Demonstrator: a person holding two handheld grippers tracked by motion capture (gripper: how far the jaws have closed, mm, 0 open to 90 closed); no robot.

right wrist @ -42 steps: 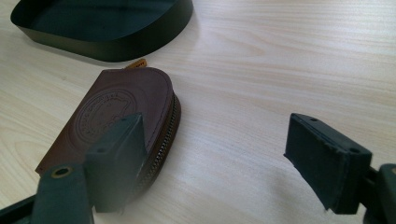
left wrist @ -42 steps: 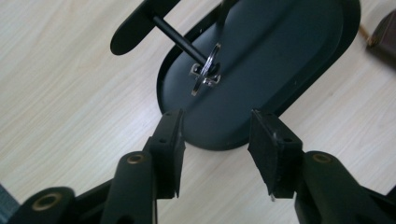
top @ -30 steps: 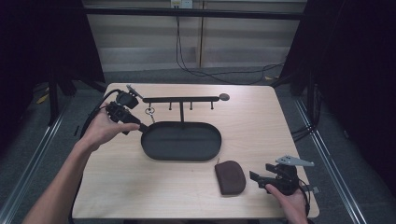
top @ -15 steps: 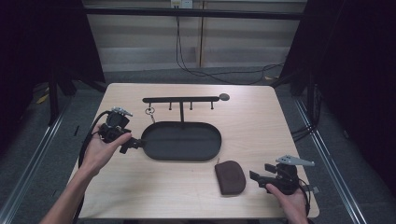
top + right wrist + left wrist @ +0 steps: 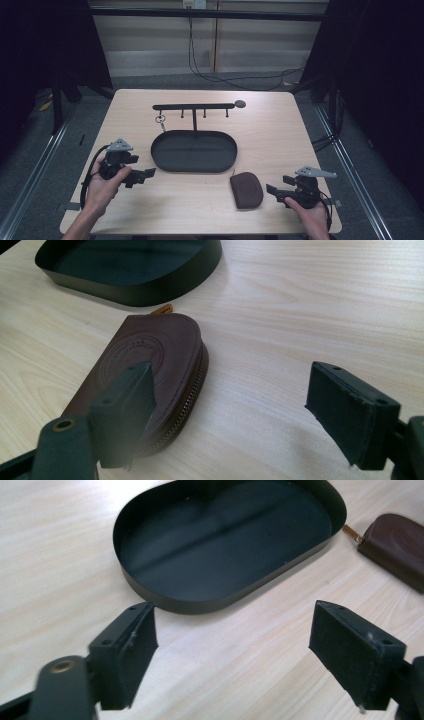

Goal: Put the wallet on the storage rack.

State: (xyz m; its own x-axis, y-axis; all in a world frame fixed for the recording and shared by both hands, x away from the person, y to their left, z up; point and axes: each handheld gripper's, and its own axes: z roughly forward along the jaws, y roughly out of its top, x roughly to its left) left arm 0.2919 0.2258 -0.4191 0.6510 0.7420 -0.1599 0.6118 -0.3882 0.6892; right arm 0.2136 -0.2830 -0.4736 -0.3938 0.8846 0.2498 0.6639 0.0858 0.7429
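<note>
Left gripper [image 5: 145,175] wide open, empty, near tray [image 5: 194,167]; right gripper [image 5: 276,187] wide open, empty, beside brown pouch [image 5: 246,189]

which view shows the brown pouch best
The right gripper view: the brown pouch lies close, with embossed seal and zipper clear. The high view shows it small; the left gripper view catches its end at the edge.

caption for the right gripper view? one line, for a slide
Open right gripper low over the wooden table, its jaws apart and empty, beside a brown zipped leather pouch near the black oval tray.
</note>
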